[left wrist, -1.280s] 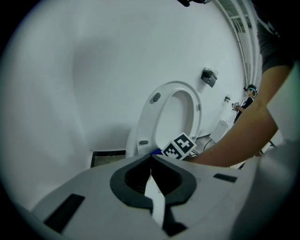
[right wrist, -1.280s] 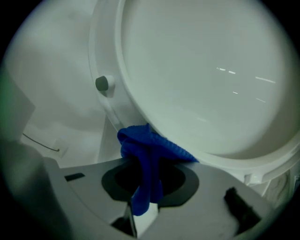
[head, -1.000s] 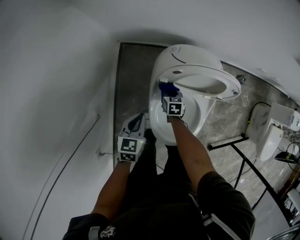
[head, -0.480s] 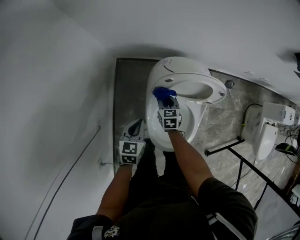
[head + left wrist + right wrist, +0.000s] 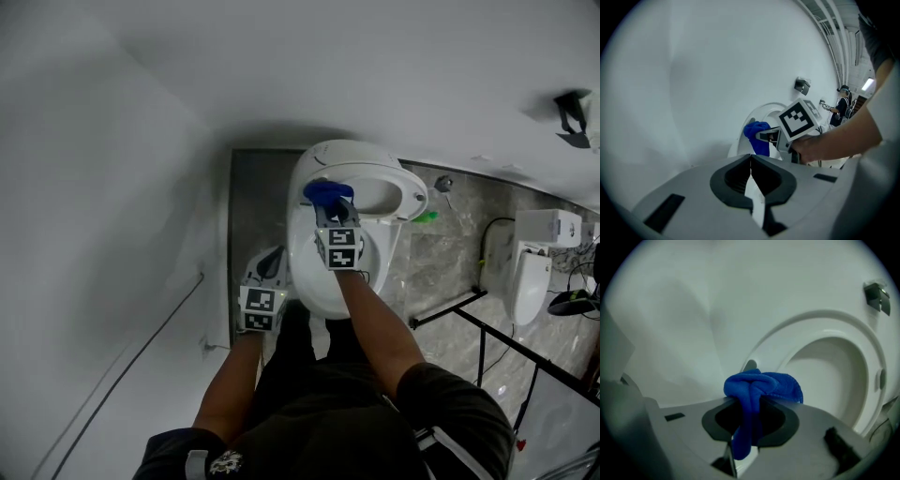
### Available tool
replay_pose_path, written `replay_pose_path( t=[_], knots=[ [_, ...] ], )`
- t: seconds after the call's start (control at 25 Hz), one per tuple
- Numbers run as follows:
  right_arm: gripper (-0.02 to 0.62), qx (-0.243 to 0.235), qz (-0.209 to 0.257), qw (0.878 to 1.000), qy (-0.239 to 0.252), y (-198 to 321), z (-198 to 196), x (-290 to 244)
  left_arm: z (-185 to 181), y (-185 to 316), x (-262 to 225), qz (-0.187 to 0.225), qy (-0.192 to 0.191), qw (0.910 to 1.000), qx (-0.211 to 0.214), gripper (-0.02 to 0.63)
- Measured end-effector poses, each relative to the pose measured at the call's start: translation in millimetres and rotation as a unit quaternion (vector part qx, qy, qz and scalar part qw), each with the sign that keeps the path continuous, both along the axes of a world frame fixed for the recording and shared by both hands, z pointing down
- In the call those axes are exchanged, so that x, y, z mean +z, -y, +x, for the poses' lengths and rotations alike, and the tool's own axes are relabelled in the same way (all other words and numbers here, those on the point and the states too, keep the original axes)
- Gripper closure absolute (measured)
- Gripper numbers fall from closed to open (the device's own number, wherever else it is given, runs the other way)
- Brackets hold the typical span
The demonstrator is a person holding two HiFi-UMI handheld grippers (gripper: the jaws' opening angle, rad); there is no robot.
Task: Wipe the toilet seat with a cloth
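Well, my right gripper (image 5: 750, 405) has its jaws closed on a crumpled blue cloth (image 5: 761, 386) — the fabric is pinched between them, with one bunch swelling out in front of the tips and a tail hanging down behind. In the head view the cloth is held up at the left rim of the white oval toilet seat (image 5: 408, 197), which is lifted above the white ceramic bowl (image 5: 309, 281). Whether the cloth really touches the rim I cannot tell. My left gripper (image 5: 751, 174) has its jaws pressed together, with nothing between them. It hangs to the left of the bowl, apart from it, over the dark grey floor (image 5: 253, 187). Its own view looks toward the plain white wall (image 5: 717, 70) and the toilet — there I see the right gripper holding the cloth in front of the seat.
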State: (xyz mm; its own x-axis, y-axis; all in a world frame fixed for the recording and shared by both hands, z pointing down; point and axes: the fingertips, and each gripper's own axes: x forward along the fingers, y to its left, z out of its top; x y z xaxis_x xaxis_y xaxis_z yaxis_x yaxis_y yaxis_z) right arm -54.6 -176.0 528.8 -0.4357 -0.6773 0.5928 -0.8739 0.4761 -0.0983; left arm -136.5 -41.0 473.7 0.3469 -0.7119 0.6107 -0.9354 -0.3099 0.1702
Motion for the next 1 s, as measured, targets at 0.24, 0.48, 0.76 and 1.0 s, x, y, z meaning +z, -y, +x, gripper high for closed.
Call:
replay_pose_path(
  t=[0.24,0.48,0.76,1.0],
  knots=[
    [0.511,0.027,0.031,0.999,0.011,10.8,28.3,-38.9,-8.8,19.1,-18.9,0.021,0.014,0.9995,-0.020,0.595],
    [0.511,0.054,0.061,0.997,0.006,25.4,63.0,-68.8,-12.4,29.2,-27.2,0.026,0.026,0.9991,-0.023,0.595],
    [0.511,0.062,0.066,0.996,0.007,26.3,85.9,-79.8,40.1,77.6,-42.0,0.052,0.025,0.9979,0.030,0.595],
    [0.511,0.039,0.053,0.998,0.018,2.7,93.1,-85.0,72.6,118.2,-51.3,0.067,0.052,0.9930,0.082,0.591]
  ],
)
